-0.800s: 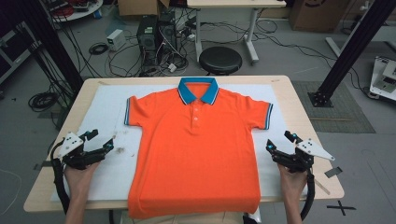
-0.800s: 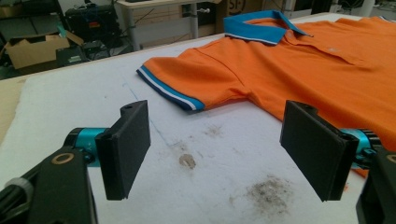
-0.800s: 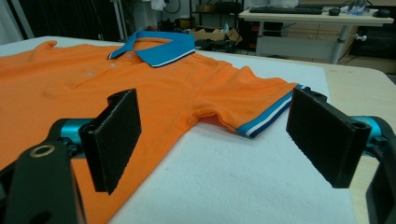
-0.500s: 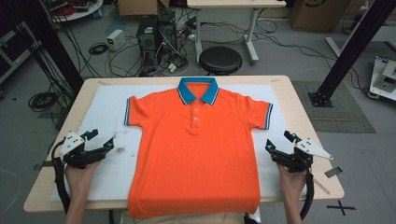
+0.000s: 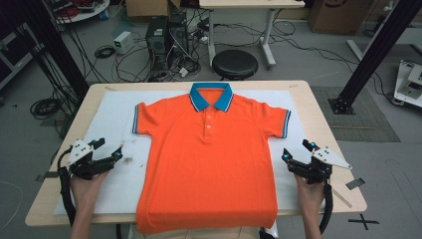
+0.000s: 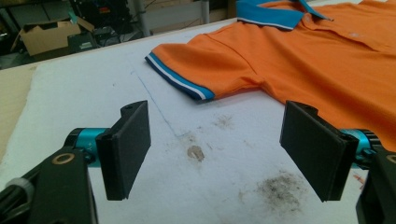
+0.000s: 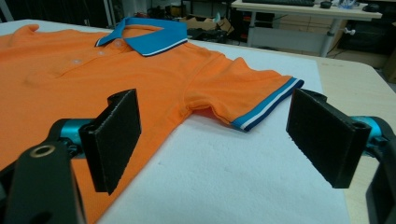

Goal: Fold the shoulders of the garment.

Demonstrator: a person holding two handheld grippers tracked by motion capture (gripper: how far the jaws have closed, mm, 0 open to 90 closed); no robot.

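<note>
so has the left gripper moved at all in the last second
Barely. The left gripper crept slightly toward the orange polo shirt, judged against its left sleeve; jaws open, above the white mat.

Your orange polo shirt (image 5: 209,164) was matt knitted cloth; the white mat (image 6: 70,93) under it looked rough and stained, on a smooth wooden table (image 5: 323,119).

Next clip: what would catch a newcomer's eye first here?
A bright orange short-sleeved polo shirt with a blue collar lies flat and face up in the middle of the white padded sheet covering the wooden table. On either side of it, a hand holds a black two-jaw tool: the left tool and the right tool, both open, pointing at the shirt.
</note>
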